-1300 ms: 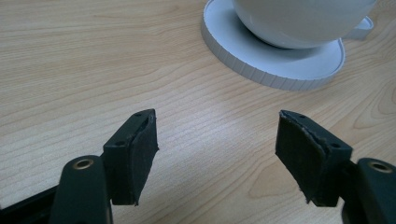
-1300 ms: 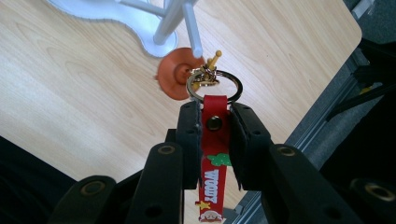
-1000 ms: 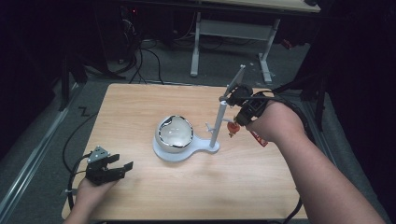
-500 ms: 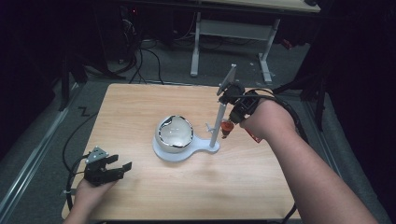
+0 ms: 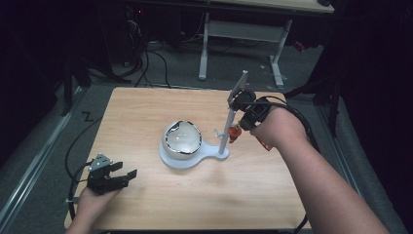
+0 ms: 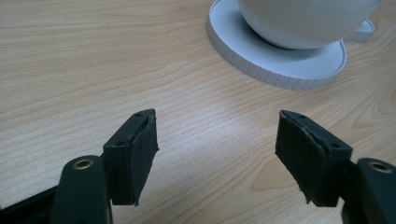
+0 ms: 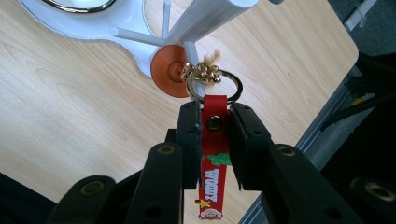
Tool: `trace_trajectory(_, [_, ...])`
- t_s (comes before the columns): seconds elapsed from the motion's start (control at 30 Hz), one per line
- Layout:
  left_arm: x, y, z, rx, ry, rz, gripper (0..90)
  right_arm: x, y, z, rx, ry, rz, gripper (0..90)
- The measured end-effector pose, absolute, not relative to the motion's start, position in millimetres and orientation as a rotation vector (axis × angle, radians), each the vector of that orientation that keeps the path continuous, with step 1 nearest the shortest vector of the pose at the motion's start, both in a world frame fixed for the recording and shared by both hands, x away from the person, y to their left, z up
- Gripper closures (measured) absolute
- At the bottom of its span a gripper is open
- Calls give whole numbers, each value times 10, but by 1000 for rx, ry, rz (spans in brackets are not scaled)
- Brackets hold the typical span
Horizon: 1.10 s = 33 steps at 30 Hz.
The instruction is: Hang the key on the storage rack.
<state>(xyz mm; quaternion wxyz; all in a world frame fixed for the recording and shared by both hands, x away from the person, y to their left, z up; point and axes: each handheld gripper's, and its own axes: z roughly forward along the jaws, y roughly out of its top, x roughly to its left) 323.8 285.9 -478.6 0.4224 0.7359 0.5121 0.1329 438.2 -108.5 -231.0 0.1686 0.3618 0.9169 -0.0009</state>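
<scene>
A white stand (image 5: 195, 160) sits mid-table with a shiny bowl (image 5: 181, 139) on its round base and an upright post (image 5: 228, 127) with short pegs. My right gripper (image 7: 215, 116) is shut on a red keychain strap (image 7: 215, 154). The strap's metal ring (image 7: 215, 86) sits at a white peg (image 7: 194, 53) of the post, beside an orange disc (image 7: 169, 71). In the high view the right gripper (image 5: 239, 127) is right up against the post. My left gripper (image 5: 127, 175) rests open near the table's front left, its jaws wide apart over bare wood (image 6: 215, 135).
The wooden table (image 5: 146, 112) ends close behind the right hand. Cables (image 5: 73, 170) trail off the left edge. A white desk frame (image 5: 243, 34) stands on the floor beyond the table.
My right gripper has moved left and forward, bringing the keychain from beside the post up against it. The left gripper has stayed put.
</scene>
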Motion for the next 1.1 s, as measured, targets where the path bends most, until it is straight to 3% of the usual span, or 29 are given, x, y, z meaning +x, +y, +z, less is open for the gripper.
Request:
trace_trajectory(0.57, [3245,2845,-4788,1847,1279,330,300,4355,-1276,-2276,1130,2552,39,660])
trace_trajectory(1.1, [3255,2813,-4801,1863,1273,326,300,4225,-1754,-2897,1242,2508,87,537])
